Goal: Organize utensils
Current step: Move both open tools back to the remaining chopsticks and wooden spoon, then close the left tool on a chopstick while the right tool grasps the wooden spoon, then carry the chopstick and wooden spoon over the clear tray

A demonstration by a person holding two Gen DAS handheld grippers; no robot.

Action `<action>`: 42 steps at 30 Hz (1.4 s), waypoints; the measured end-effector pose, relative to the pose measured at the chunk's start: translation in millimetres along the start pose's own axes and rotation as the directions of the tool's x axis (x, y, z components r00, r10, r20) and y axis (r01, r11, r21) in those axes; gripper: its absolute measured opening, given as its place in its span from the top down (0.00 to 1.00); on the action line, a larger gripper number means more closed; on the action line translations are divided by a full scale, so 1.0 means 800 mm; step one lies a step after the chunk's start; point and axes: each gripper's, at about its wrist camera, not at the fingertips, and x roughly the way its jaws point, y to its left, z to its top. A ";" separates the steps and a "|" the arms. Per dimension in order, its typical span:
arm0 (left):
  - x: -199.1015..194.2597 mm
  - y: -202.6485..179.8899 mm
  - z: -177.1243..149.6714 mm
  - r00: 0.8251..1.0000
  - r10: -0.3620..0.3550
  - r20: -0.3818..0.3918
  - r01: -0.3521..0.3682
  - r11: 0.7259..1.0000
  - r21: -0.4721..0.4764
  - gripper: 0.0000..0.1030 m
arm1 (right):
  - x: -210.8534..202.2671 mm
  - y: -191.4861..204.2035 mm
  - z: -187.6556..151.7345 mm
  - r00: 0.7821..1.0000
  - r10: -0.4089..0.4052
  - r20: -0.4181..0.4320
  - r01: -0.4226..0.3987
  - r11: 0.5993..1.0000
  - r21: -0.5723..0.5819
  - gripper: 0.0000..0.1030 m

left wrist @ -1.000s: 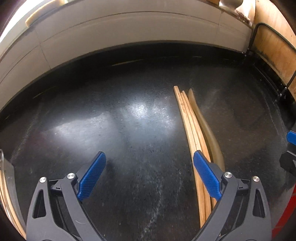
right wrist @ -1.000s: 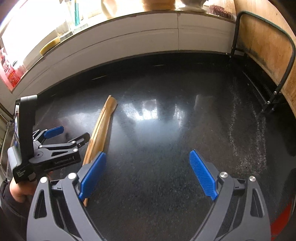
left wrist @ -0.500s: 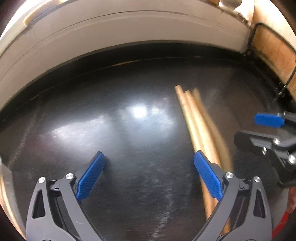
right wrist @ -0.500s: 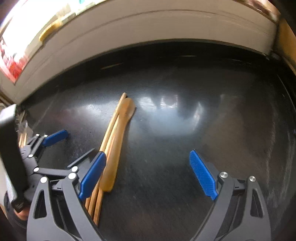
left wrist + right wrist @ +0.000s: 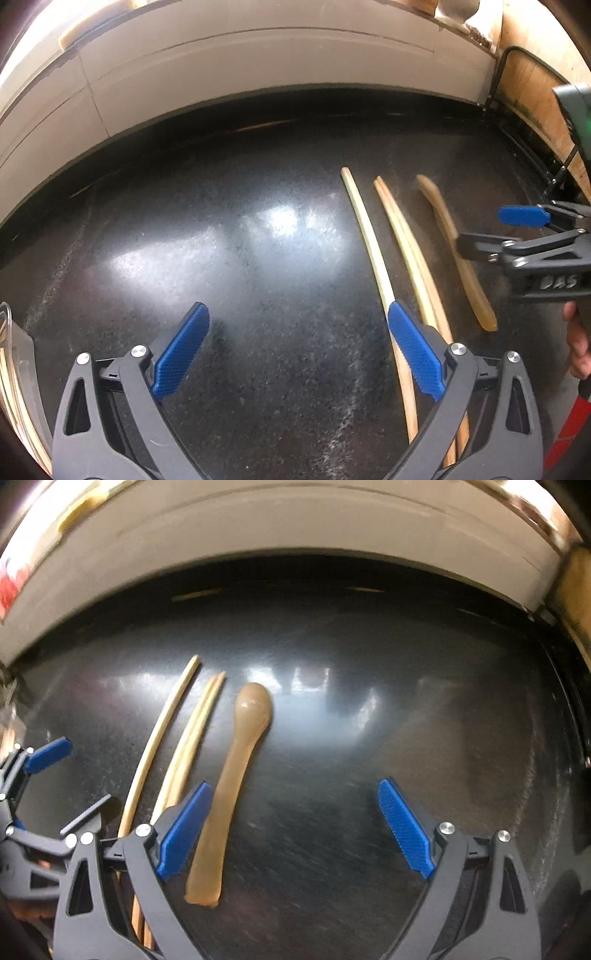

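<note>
Three wooden chopsticks lie on a black counter: a single one (image 5: 365, 229) (image 5: 162, 723) and a pair side by side (image 5: 410, 243) (image 5: 192, 734). A tan spoon (image 5: 454, 243) (image 5: 236, 760) lies to their right, bowl pointing away. My left gripper (image 5: 295, 350) is open and empty, its right finger over the single chopstick. My right gripper (image 5: 291, 830) is open and empty, its left finger beside the spoon's handle. It also shows in the left wrist view (image 5: 517, 236), at the spoon.
A white tiled wall (image 5: 258, 62) runs along the back of the counter. A dark metal rack (image 5: 528, 122) and a wooden board (image 5: 535, 92) stand at the right. A clear container (image 5: 14, 369) holding wooden sticks sits at the left edge.
My right gripper has moved left toward the utensils. The bunched utensils now lie spread apart, the spoon clear of the chopsticks. My left gripper has shifted little.
</note>
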 end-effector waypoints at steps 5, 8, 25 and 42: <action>0.013 -0.016 0.009 1.000 0.007 -0.005 -0.006 0.999 0.034 0.08 | -0.003 0.000 -0.009 1.000 -0.008 0.002 0.008 1.000 -0.014 0.15; 0.017 -0.019 0.007 1.000 0.023 -0.003 -0.023 0.998 0.051 0.08 | 0.009 0.008 -0.010 1.000 -0.002 -0.023 0.002 1.000 -0.030 0.22; 0.012 -0.054 0.011 0.999 0.026 0.032 -0.028 0.997 0.072 0.83 | 0.002 0.023 -0.019 0.999 -0.014 0.043 0.017 0.997 -0.081 0.80; -0.094 -0.010 -0.023 0.994 0.095 0.059 -0.088 0.989 -0.121 0.94 | -0.091 0.047 -0.051 0.988 0.046 0.148 -0.043 0.999 -0.025 0.90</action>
